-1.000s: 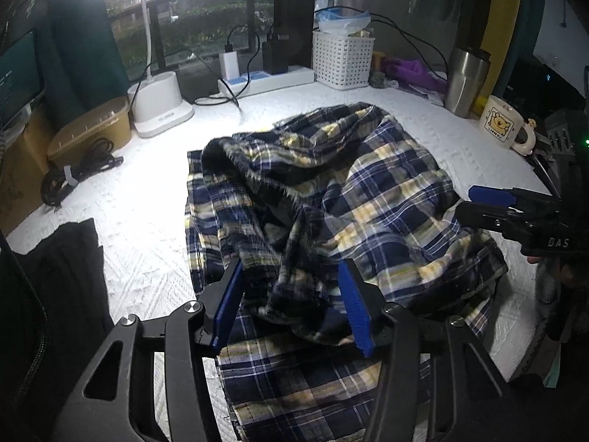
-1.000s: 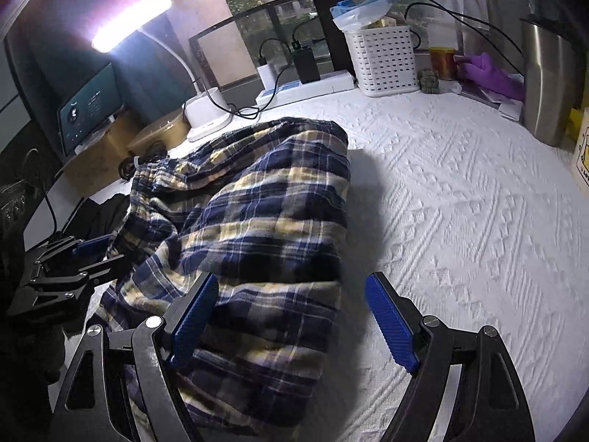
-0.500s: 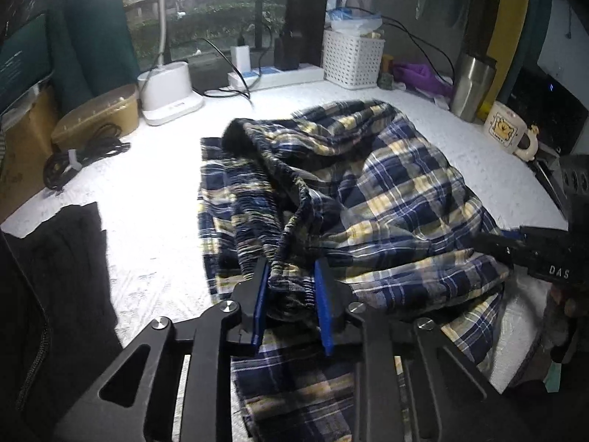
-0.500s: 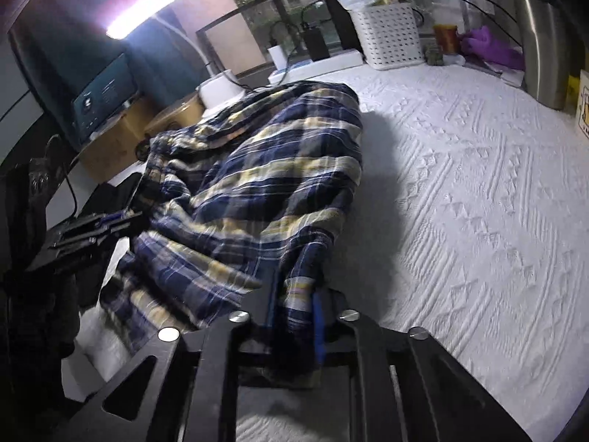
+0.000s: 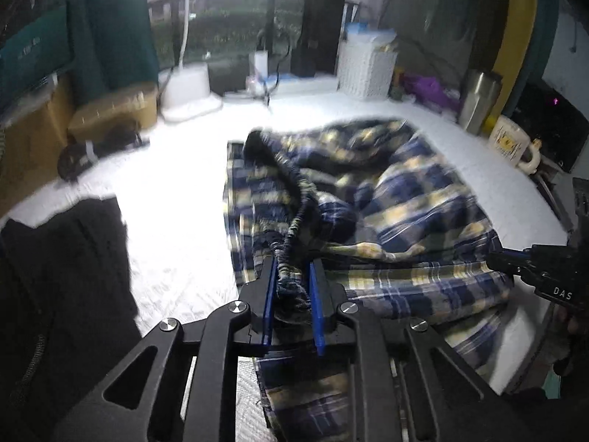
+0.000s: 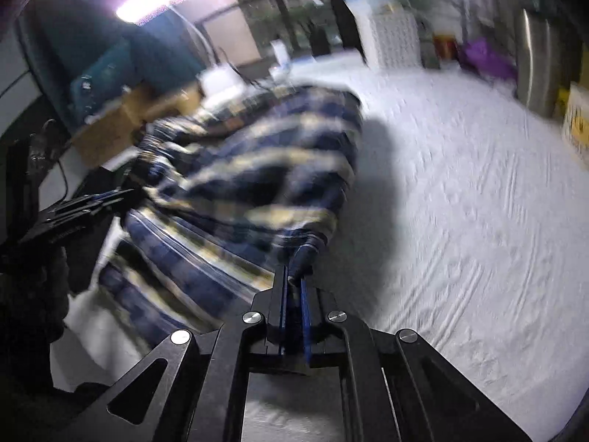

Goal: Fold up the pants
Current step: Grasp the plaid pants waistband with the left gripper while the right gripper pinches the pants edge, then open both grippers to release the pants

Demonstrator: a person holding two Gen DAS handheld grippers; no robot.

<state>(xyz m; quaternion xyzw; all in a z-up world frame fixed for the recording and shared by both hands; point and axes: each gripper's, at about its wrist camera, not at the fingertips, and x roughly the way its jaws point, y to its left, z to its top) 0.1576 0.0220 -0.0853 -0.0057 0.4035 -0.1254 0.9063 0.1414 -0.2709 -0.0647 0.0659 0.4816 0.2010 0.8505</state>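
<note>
- The plaid pants (image 5: 386, 199) lie in a rumpled heap on the white textured cover (image 5: 176, 199), filling the middle and the 3 o'clock half of the left wrist view (blue, cream and dark checks, blurred by motion).
- The left gripper (image 5: 292, 280) sits at 6 o'clock in its own view. Its jaws are closing, and the gathered elastic waistband (image 5: 294, 221) is bunched between the blue pads, which press on it from both sides.
- From that grip the waistband runs up toward 12 o'clock as a dark, ropy ridge across the heap.
- The right gripper (image 6: 294, 283) has its jaws pinched tight on a thin fold at the edge of the pants; only a sliver of cloth shows between the pads.
- In the left wrist view the right gripper's dark tip meets the cloth at 3 o'clock; in the right wrist view the left one shows at 9 o'clock, at the far side of the heap.
- A black garment (image 5: 62, 276) lies at 8 o'clock in the left wrist view, apart from the pants.
- Along the far edge, toward 12 and 1 o'clock: a white lamp base (image 5: 187, 92), a white basket (image 5: 364, 70), a steel tumbler (image 5: 478, 99) and a cream mug (image 5: 511, 143).
</note>
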